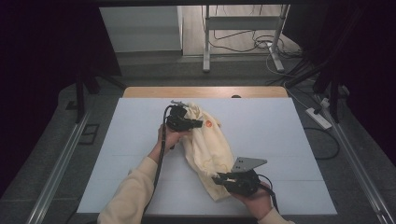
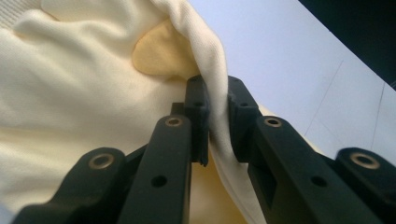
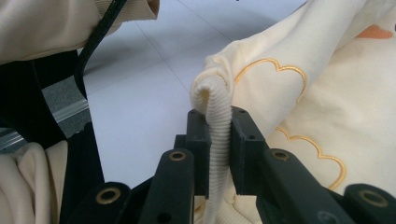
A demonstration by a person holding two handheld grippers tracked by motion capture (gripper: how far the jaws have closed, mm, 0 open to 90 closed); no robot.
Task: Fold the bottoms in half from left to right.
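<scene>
Both claws, left (image 2: 218, 116) and right (image 3: 218, 135), were pinching the garment (image 1: 205, 144), soft floppy knit, so its thick ribbed hem looked like the safest grab

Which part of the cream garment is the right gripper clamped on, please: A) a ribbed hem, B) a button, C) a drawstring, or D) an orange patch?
A: in the right gripper view the right gripper has both jaws pressed on a ribbed hem of the garment, which stands up in a fold between them.
</scene>
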